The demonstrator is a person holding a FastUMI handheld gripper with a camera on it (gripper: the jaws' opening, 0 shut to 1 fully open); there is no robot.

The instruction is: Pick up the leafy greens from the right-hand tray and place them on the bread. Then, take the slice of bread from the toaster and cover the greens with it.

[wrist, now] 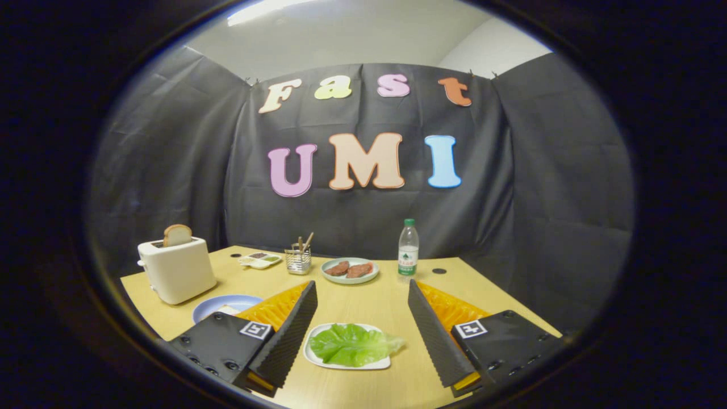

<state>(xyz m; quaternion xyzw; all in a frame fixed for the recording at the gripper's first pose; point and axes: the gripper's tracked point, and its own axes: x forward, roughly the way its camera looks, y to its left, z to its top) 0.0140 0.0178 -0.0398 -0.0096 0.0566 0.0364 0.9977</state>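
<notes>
We see the leafy greens (353, 344) lying flat on a white tray (313, 357) that sits on the worktop (369, 304), between the fingers of our claw (359, 324); the claw's fingers stand wide apart and grip nothing, hovering to either side of the tray; beyond the left finger lies a blue plate (213, 305) with a pale piece of bread (229, 309) on it; farther on that side stands a white toaster (175, 271) with a slice of bread (177, 234) poking up from its slot; well beyond the fingers we see a plate with two meat patties (349, 269), a wire holder (297, 260), a small dish (260, 259) and a water bottle (408, 248).
</notes>
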